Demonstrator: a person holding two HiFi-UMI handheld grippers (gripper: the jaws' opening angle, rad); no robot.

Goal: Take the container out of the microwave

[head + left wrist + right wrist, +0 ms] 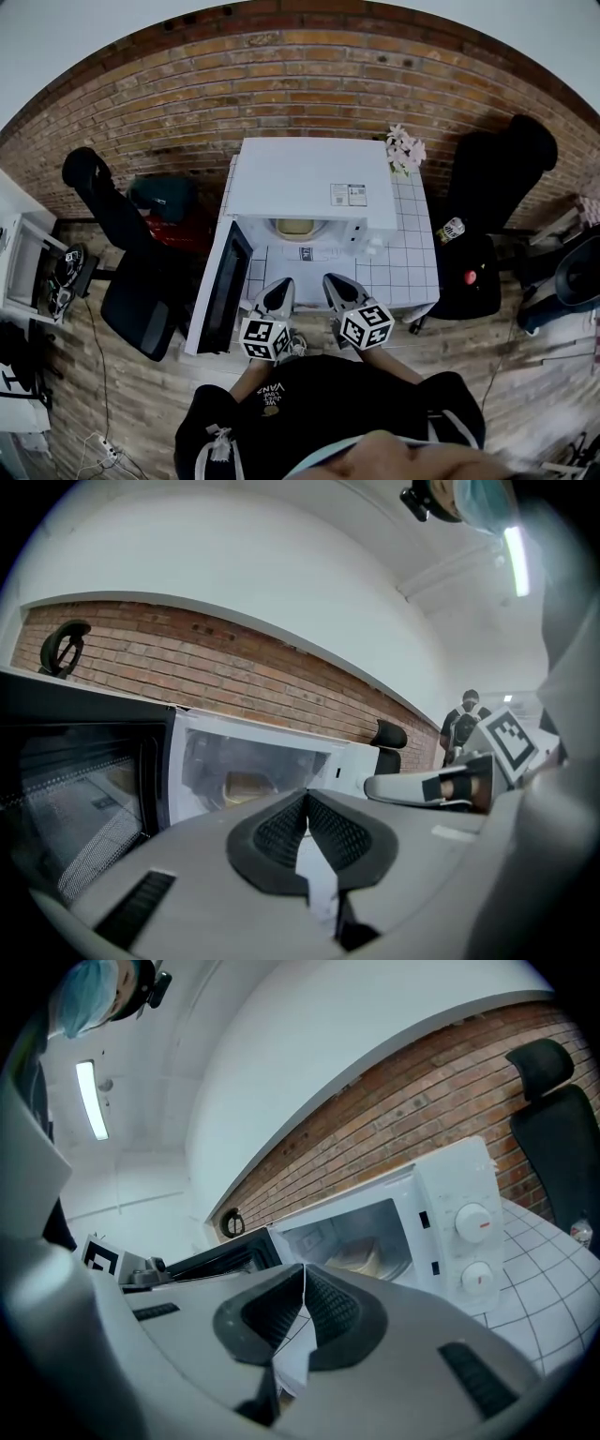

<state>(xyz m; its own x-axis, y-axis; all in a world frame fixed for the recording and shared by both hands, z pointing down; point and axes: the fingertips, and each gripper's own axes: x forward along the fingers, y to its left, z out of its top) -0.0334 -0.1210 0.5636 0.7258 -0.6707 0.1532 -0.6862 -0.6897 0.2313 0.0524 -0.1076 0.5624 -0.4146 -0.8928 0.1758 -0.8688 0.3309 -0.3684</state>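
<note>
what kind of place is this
Probably an office or lab corner, not a home kitchen: a microwave on a tiled table, black office chairs and a bare brick wall.

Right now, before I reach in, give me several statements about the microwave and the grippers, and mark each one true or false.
1. The microwave has its door standing open. True.
2. The container sits on the tiled table. False: it is inside the microwave.
3. The left gripper and the right gripper both have their jaws shut with nothing between them. True.
4. The right gripper's tip is inside the microwave. False: both grippers are in front of it, outside the cavity.
</note>
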